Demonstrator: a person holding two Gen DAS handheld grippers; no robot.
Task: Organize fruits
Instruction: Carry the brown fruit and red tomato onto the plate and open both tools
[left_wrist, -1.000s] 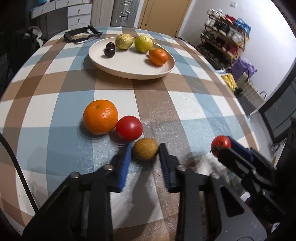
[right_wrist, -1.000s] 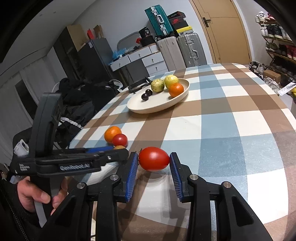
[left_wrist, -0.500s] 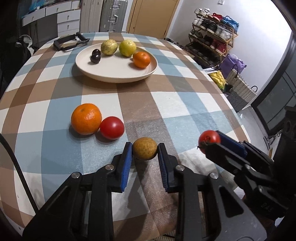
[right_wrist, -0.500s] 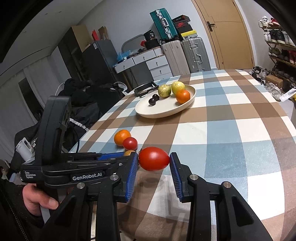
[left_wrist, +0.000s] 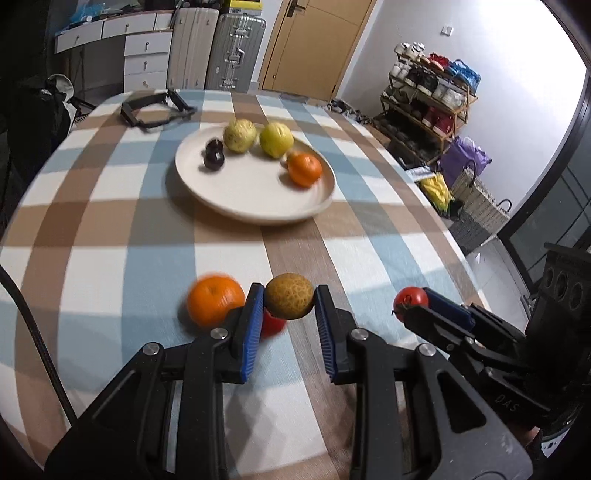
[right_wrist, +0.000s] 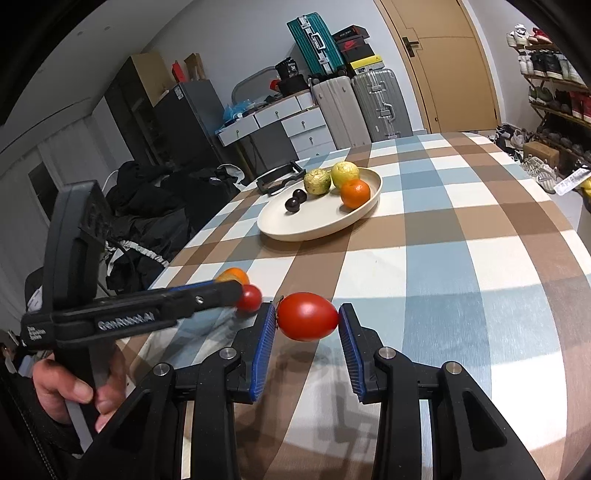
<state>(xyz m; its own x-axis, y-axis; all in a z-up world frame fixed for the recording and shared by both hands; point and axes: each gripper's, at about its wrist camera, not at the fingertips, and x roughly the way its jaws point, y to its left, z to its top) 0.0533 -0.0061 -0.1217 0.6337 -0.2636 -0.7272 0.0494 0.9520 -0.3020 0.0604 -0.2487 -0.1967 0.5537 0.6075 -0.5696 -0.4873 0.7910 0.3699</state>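
Motion blur over most of the left wrist view; plate (left_wrist: 255, 206) and its fruit smeared at the edges. Small red tomato (left_wrist: 272, 324) mostly hidden behind the left tool (left_wrist: 289, 302)'s blue pad, only a sliver showing below; seen whole in the right wrist view (right_wrist: 248, 298), just beside the orange (left_wrist: 215, 305) on the checked counter (left_wrist: 110, 236). Orange itself half hidden in the right view by the left tool's body. Left tool closed on a brownish-yellow round fruit (left_wrist: 290, 301), pads pressing both sides, fruit apparently lifted clear of the counter. Kind of fruit not certain. Right tool (right_wrist: 307, 320) clamped on an oval red tomato (right_wrist: 307, 316), held above the counter with its shadow underneath; stem end against the left pad. In the left view only the tip of that tomato (left_wrist: 410, 298) visible past the right tool's finger. Left hand (right_wrist: 75, 387) wrapped round the left tool's grip at the lower left edge, fingers curled, wrist cut off by the frame; right hand out of sight. On the plate, far side of the counter: two dark plums (right_wrist: 295, 201), two yellow-green fruits (right_wrist: 332, 177), a small orange (right_wrist: 355, 193). Black folded frame-like object (left_wrist: 155, 109) beyond the plate, identity unclear.
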